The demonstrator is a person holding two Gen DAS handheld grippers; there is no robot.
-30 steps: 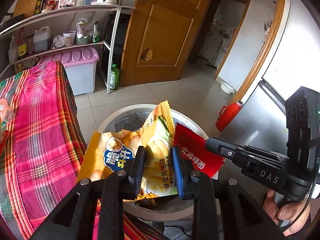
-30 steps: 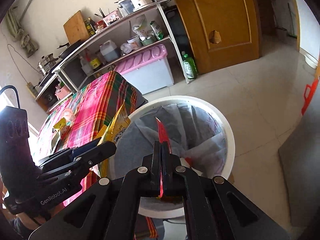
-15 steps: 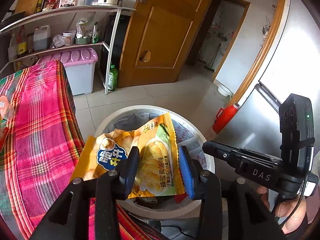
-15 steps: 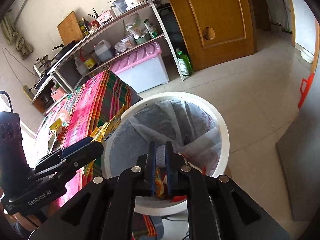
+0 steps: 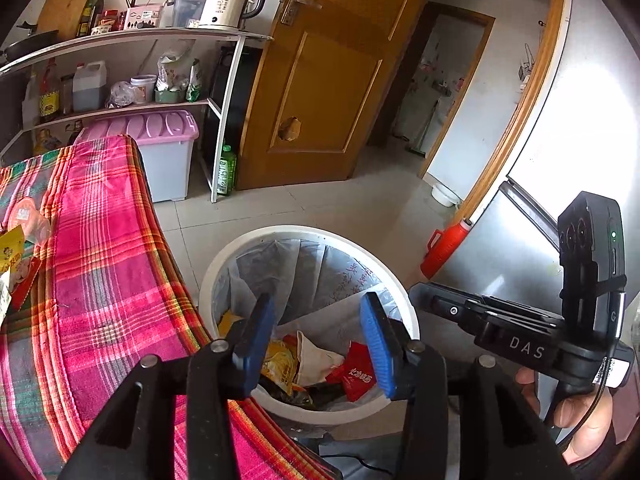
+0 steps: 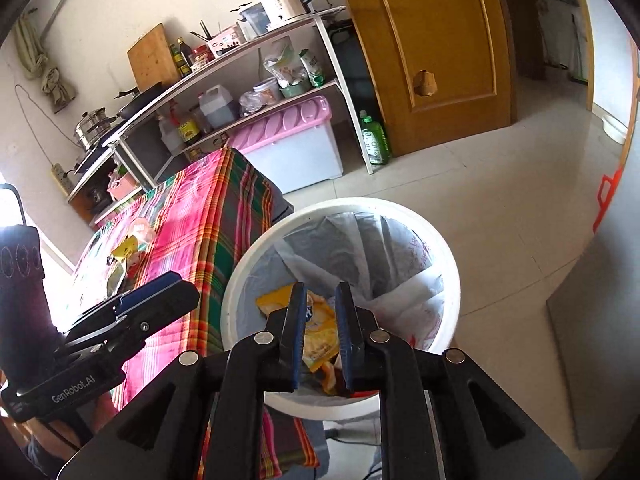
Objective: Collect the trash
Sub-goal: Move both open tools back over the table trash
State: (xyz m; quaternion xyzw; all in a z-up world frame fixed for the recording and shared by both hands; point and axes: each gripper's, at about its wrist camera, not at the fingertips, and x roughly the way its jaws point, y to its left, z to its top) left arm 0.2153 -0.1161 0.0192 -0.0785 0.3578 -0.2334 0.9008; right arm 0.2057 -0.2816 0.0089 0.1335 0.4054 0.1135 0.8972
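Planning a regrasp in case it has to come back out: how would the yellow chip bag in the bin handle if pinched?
The yellow chip bag lies crumpled and flat in the bin, so it is probably empty, light and floppy. Its glossy film could slip between pads. Pinched at an edge, it would likely droop rather than hold its shape.

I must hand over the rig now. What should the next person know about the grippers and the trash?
Left gripper: open, empty; jaws have just been opening.
Right gripper: open, empty; jaws have just been opening.
Both are above the white trash bin.
Done: yellow chip bag and red wrapper lie inside the bin.
Left: some wrappers remain on the plaid tablecloth.
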